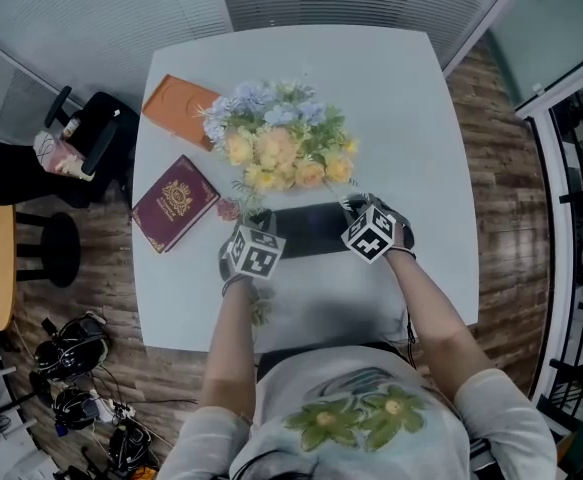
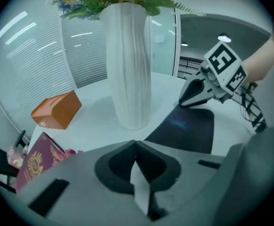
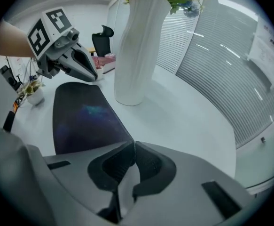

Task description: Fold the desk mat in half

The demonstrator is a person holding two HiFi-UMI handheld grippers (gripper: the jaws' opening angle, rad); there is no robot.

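i see the desk mat (image 1: 311, 230) as a dark strip at the centre of the frame, lying on the white tabletop (image 1: 391, 98), just below the white vase (image 2: 127, 65) with its flowers (image 1: 276, 143). my left hand-held gripper (image 2: 136, 145) is at the left end of the mat, its jaws pressed together on the mat's edge. my right hand-held gripper (image 3: 131, 145) is at the right end, its jaws also closed on the mat where the dark corner runs into the tips. an orange book (image 1: 176, 103) lies at the upper left, and a maroon book (image 1: 174, 201) below it, both apart from the mat.
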